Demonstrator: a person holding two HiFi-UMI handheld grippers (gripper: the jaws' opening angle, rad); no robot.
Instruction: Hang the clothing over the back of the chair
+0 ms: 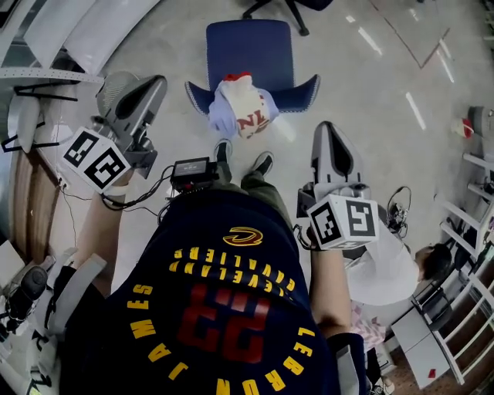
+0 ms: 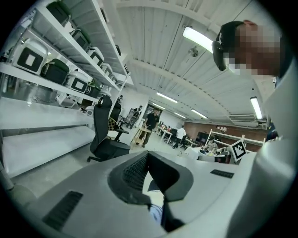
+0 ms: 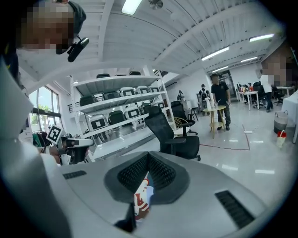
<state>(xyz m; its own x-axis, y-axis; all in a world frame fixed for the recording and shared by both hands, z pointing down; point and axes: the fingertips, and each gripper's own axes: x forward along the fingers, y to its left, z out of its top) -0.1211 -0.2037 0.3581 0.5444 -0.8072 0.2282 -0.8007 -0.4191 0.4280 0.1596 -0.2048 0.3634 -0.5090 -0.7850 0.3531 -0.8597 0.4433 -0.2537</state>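
Left claw and right claw were both pinched shut and empty, well apart on either side of the person. Beyond the feet, the clothing lay draped over the blue chair's back, its long axis running near to far, with red letters like "NL" showing. Bare floor opened to the right; shelving crowded the left. The jersey read "CAVALIERS" and "23".

Pale polished floor, streaked with reflections. White ribbed ceiling – strip lights on. White shelving rack stacked with cases; window beside it. Black office chair near the rack – small round table farther off.
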